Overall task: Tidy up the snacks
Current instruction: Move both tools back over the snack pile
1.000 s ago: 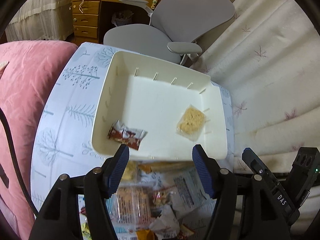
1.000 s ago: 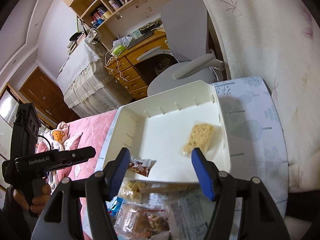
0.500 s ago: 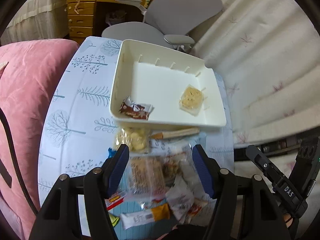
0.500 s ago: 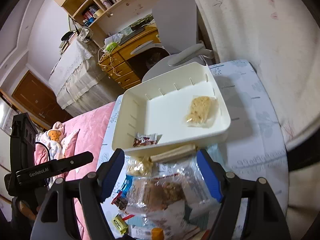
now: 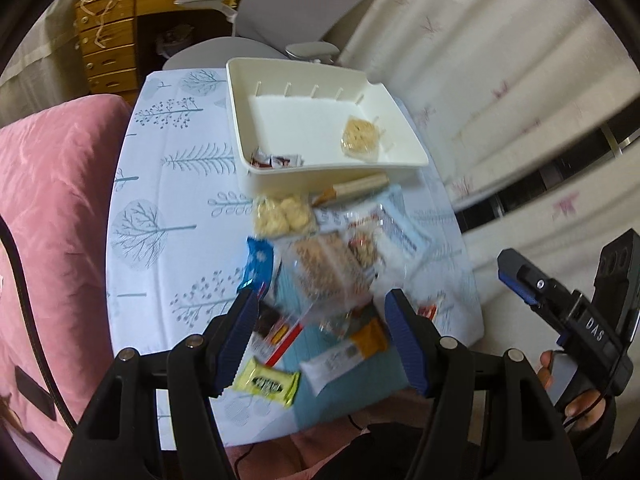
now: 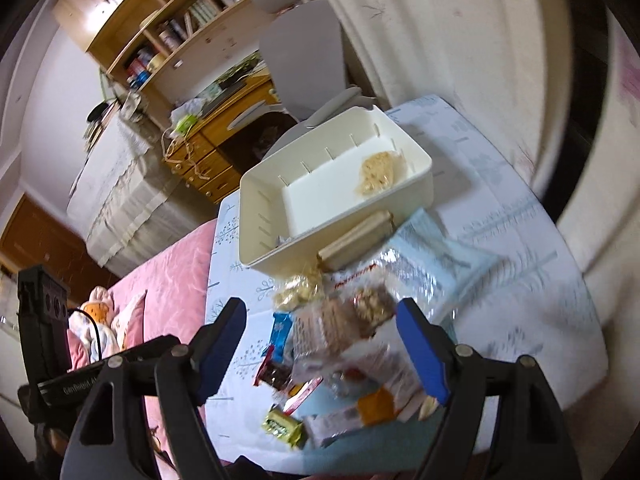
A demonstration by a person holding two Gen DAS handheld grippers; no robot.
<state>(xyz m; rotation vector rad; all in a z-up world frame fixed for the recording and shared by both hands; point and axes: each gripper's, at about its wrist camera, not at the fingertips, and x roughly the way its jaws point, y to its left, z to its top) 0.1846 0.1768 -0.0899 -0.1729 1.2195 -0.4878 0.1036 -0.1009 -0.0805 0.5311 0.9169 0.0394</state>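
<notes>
A cream bin [image 5: 332,174] [image 6: 416,196] stands at the far end of the small table. It holds a crispy rice cake [image 5: 359,139] [image 6: 378,172] and a brown-wrapped candy [image 5: 276,160]. A pile of loose snacks [image 5: 324,268] [image 6: 344,328] lies in front of the bin: a clear pack of cakes, a blue packet [image 5: 257,266], a yellow candy [image 5: 267,382] [image 6: 282,426] and an orange-ended bar [image 5: 346,354]. My left gripper [image 5: 322,320] is open and empty above the pile's near part. My right gripper [image 6: 320,340] is open and empty over the pile.
The table has a pale blue tree-print cloth [image 5: 172,184]. A pink bed cover [image 5: 52,208] lies on the left. A grey office chair [image 5: 280,20] and a wooden desk [image 5: 116,40] stand behind the table. Curtains [image 5: 500,80] hang on the right.
Both grippers have pulled back and up from the bin, so the snack pile has come fully into view beneath them. Both stay open and empty.
</notes>
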